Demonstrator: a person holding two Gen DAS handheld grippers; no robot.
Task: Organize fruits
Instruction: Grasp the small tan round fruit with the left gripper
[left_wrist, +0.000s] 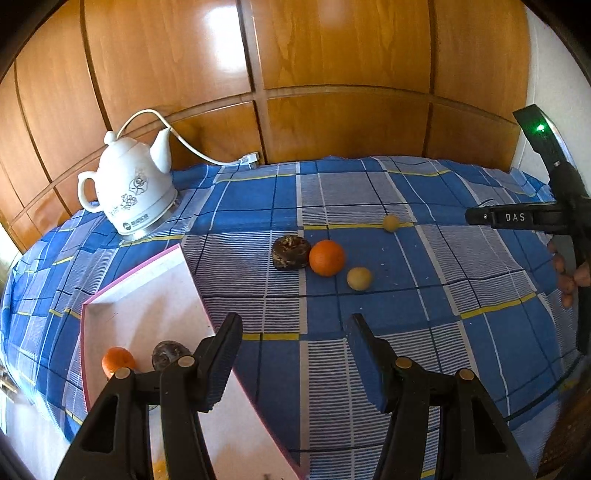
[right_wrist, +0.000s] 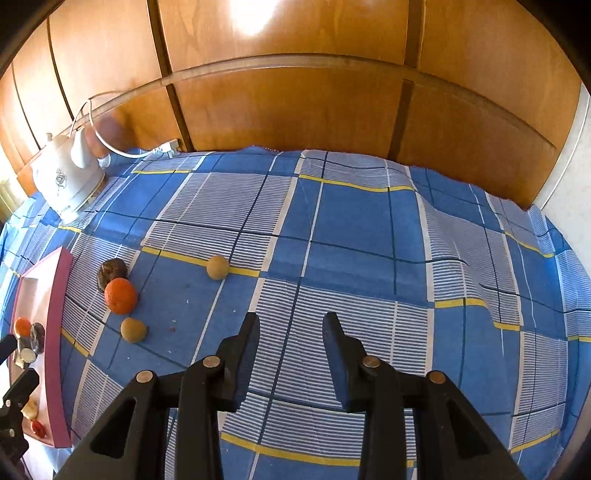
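On the blue checked cloth lie a dark brown fruit (left_wrist: 291, 252), an orange (left_wrist: 327, 257) touching it, a yellow fruit (left_wrist: 359, 278) and a smaller yellow fruit (left_wrist: 390, 223) farther back. A pink-rimmed white tray (left_wrist: 147, 291) at the left holds a small orange (left_wrist: 117, 361) and a dark fruit (left_wrist: 168, 353). My left gripper (left_wrist: 293, 326) is open and empty, over the tray's right edge. My right gripper (right_wrist: 290, 319) is open and empty above the cloth, right of the fruits: orange (right_wrist: 120, 296), dark fruit (right_wrist: 112, 271), yellow fruits (right_wrist: 133, 329) (right_wrist: 217, 267), tray (right_wrist: 55, 332).
A white electric kettle (left_wrist: 127, 190) with a cord stands at the back left. A wooden panelled wall (left_wrist: 332, 74) runs behind the table. The right gripper's body (left_wrist: 546, 214) shows at the right edge of the left wrist view.
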